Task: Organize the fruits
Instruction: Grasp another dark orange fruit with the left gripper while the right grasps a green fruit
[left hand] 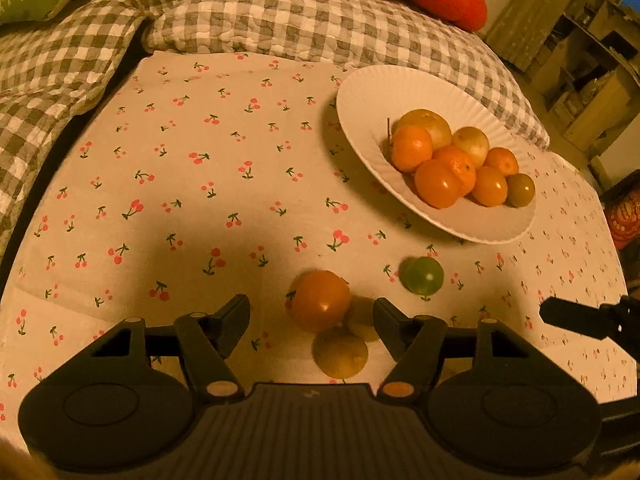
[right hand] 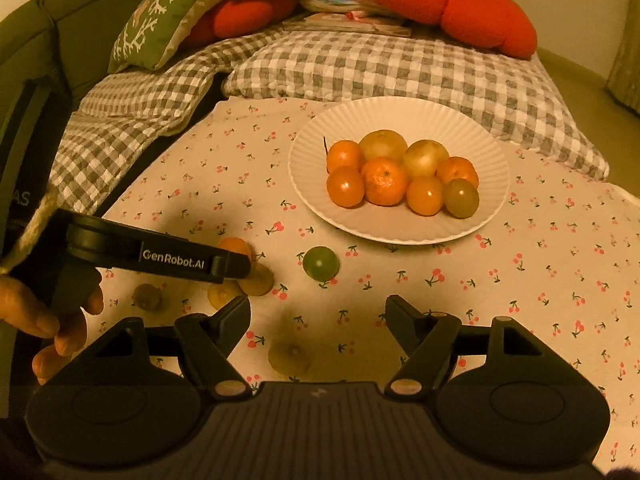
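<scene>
1. My grippers: black, left gripper [left hand: 312, 320] and right gripper [right hand: 318, 320].
2. Tablecloth [left hand: 180, 200]: cream, red cherry print with green stems.
3. Plate [right hand: 400, 116]: white, ribbed rim.
4. Plate fruits [right hand: 384, 180]: mostly orange, some pale yellow, one greenish.
5. Loose fruit [left hand: 423, 275]: green.
6. Loose fruit [left hand: 320, 300]: orange.
7. Blanket [right hand: 360, 64]: grey-white gingham.
8. Cushion [right hand: 452, 4]: red-orange.
9. Pillow [right hand: 160, 16]: green, white branching pattern.

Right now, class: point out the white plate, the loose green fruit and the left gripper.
white plate [right hand: 400, 120], right wrist view, bare far rim.
green fruit [right hand: 320, 263], right wrist view, its top.
left gripper [left hand: 311, 312], left wrist view, midway between fingertips.
</scene>
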Demonstrator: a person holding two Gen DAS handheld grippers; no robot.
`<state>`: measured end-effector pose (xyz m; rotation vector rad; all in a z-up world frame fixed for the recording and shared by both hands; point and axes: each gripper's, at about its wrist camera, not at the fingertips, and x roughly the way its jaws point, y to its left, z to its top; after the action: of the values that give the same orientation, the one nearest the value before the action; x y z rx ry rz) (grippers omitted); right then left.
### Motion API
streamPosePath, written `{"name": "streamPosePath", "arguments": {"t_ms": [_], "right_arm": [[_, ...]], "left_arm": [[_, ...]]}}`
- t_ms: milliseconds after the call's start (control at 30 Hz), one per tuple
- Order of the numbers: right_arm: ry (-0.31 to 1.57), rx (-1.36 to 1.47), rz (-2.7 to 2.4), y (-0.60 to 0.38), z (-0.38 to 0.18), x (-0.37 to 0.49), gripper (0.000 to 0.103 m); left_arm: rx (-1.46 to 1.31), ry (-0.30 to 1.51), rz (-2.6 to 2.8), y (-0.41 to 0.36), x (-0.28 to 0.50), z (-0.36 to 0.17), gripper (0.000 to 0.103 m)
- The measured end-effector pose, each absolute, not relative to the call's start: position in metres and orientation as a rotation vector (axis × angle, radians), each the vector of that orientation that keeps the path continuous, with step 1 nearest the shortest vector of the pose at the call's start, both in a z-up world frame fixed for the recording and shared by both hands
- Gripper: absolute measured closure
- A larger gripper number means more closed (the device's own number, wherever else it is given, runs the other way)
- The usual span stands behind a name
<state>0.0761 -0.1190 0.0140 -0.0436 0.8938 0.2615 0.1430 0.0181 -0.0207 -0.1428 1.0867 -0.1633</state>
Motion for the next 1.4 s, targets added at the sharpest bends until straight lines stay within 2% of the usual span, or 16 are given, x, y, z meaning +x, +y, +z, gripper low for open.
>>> {"name": "streamPosePath", "arguments": {"t_ms": [200, 367, 600, 700, 867, 1000, 1067, 1300, 1400], "right_arm": [[0.895, -0.043, 0.263, -0.120, 0.014, 0.076, 0.032], [0.909, -0.062, 0.267, -0.116, 0.008, 0.077, 0.032], [0.915, -0.069, 0.250, -0.115, -0.001, 0.080, 0.033], [0.899, -0.002, 0.232, -0.123, -0.003, 0.084, 0.034], [0.876, 0.096, 0.221, -0.124, -0.013, 0.093, 0.039], [0.830, 0.076, 0.220, -0.115, -0.018, 0.097, 0.044], [0.819, 0.065, 0.220, -0.112, -0.022, 0.099, 0.051], [0.788, 0.059, 0.219, -0.111, -0.030, 0.108, 0.063], [0.793, 0.042, 0.227, -0.109, -0.033, 0.109, 0.076]], "left_arm": [[-0.192, 1.094, -0.157, 0.022, 0.146, -0.023, 0.058], [-0.189, 1.067, -0.178, 0.017, 0.145, -0.023, 0.062], [-0.213, 1.057, -0.213, 0.014, 0.149, -0.023, 0.074], [-0.239, 1.069, -0.201, 0.020, 0.150, -0.024, 0.083], [-0.259, 1.104, -0.169, 0.026, 0.152, -0.032, 0.084], [-0.232, 1.099, -0.164, 0.022, 0.152, -0.032, 0.085], [-0.233, 1.098, -0.162, 0.023, 0.152, -0.032, 0.085], [-0.231, 1.097, -0.157, 0.022, 0.153, -0.031, 0.086], [-0.228, 1.096, -0.158, 0.022, 0.153, -0.031, 0.086]]}}
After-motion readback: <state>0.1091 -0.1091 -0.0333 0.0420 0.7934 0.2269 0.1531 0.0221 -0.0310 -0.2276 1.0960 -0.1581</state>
